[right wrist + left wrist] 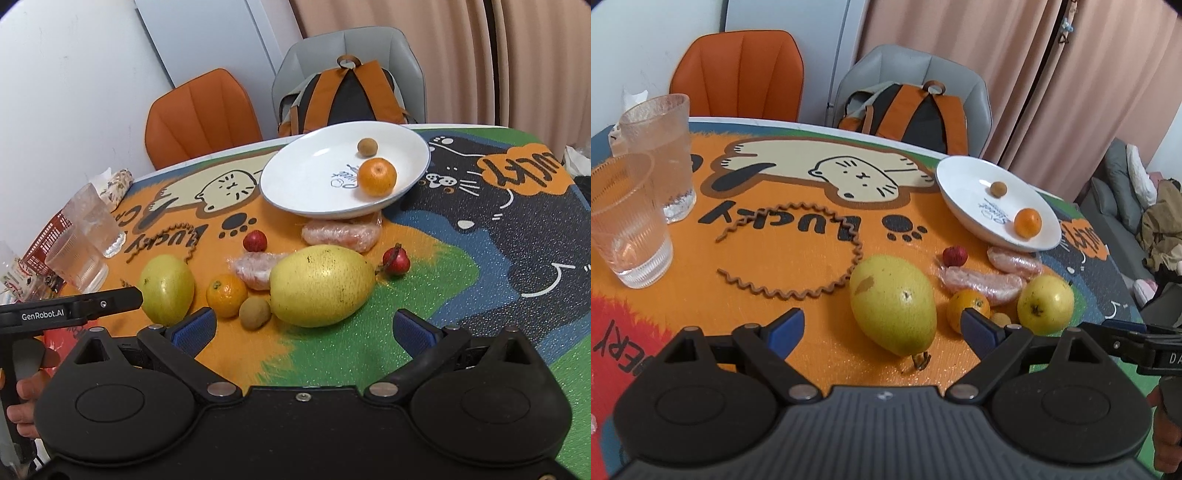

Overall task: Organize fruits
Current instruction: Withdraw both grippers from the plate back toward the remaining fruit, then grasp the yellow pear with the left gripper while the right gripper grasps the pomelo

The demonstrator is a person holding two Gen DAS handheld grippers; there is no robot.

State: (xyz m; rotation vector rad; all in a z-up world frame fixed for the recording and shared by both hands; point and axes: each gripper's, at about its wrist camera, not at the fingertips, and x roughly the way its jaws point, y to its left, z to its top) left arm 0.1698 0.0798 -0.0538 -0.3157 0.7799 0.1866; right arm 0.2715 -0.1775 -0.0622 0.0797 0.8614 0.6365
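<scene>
In the left wrist view, a yellow-green oval fruit [894,302] lies on the cartoon mat just ahead of my left gripper [882,326], which is open, its blue pads clear of the fruit on both sides. To its right lie a tangerine [967,308], a small longan [1003,318] and a second yellow fruit [1046,304]. The right wrist view shows that larger yellow fruit [321,286] just beyond my right gripper [303,328], open and empty. A tilted white plate [314,177] holds a tangerine [376,176] and a longan [367,146].
Two wrapped peeled segments [341,232] [255,271] and two small red fruits [255,240] [396,260] lie near the plate. Two glasses [631,229] [665,147] stand at the left beside a wavy brown hairband [798,258]. Beyond the table's far edge are chairs and a backpack [908,110].
</scene>
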